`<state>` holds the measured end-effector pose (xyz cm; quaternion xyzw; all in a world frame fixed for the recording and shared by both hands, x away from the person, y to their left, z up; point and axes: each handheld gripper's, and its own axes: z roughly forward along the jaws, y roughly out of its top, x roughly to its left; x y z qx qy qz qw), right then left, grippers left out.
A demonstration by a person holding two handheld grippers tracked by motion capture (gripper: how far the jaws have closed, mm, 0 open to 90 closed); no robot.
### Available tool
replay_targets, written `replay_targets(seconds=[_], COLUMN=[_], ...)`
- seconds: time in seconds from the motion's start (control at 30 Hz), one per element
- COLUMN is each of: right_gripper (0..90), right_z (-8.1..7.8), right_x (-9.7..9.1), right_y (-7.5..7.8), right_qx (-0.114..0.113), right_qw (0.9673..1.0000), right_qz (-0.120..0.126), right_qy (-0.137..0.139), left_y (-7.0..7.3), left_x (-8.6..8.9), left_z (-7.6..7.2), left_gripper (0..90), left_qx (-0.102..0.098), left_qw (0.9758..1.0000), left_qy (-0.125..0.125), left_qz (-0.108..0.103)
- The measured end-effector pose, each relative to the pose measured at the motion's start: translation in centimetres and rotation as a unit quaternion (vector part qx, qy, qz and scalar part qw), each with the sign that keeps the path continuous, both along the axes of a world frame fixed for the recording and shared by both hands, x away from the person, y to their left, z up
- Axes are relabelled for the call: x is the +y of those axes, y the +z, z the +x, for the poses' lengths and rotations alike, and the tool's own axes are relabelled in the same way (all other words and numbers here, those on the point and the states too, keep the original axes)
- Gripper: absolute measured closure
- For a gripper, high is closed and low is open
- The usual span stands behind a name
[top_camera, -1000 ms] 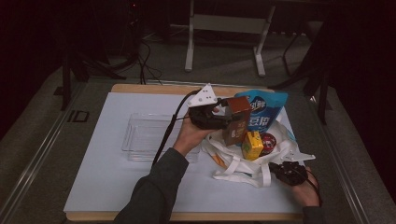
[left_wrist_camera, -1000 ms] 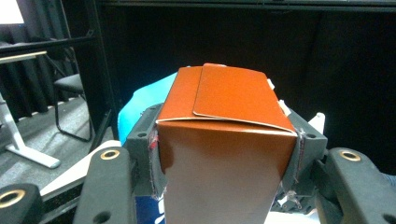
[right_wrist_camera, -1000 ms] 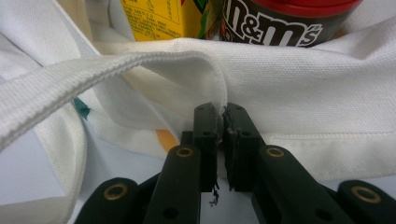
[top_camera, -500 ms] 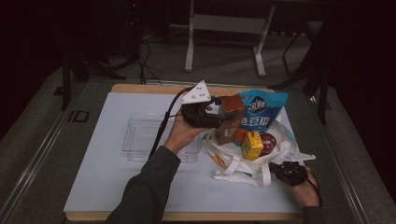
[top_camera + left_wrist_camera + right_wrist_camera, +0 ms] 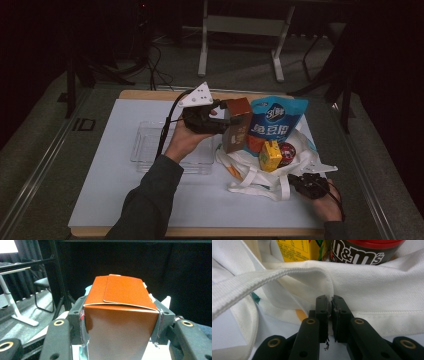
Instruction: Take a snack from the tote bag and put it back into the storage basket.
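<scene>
Brown carton [image 5: 236,125], clamped between the left gripper [image 5: 220,122] fingers, has risen clear of the white tote bag [image 5: 300,162] toward the clear tray [image 5: 150,147]: extraction complete. Right gripper [image 5: 300,181], fingers together, pins the bag's hem.

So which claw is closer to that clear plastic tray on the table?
Left. The left claw is lifted just past the clear tray's far right corner, clamping a brown carton. The right claw is well off to the tray's right, pinching the white bag.
</scene>
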<state>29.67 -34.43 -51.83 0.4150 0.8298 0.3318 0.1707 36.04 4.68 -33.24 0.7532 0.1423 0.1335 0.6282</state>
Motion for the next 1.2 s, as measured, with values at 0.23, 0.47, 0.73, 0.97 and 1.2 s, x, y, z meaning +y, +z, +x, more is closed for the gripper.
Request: replay_targets(seconds=[0.23,0.47,0.73,0.97,1.2], right_gripper=[83.9,83.9,83.9,83.9,83.9], right_z=[0.0,0.0,0.0,0.0,0.0], right_x=[0.0,0.0,0.0,0.0,0.0], right_y=[0.0,0.0,0.0,0.0,0.0], right_qx=[0.000,0.000,0.000,-0.001,-0.001], right_qw=[1.0000,1.0000,1.0000,1.0000,1.0000], right_qz=[0.000,0.000,0.000,0.000,0.000], right_qy=[0.000,-0.001,-0.001,-0.001,-0.002], left_y=[0.3,0.5,0.5,0.5,0.2], left_x=[1.0,2.0,3.0,3.7,4.5], left_z=[0.0,0.1,0.1,0.3,0.4], left_gripper=[43.1,43.0,43.0,43.0,42.9], left_qx=[-0.001,-0.001,0.000,0.003,0.008], left_qw=[1.0000,0.9998,0.9997,0.9995,0.9991], left_qy=[0.007,0.012,0.017,0.021,0.028], left_qz=[0.006,0.013,0.018,0.024,0.030])
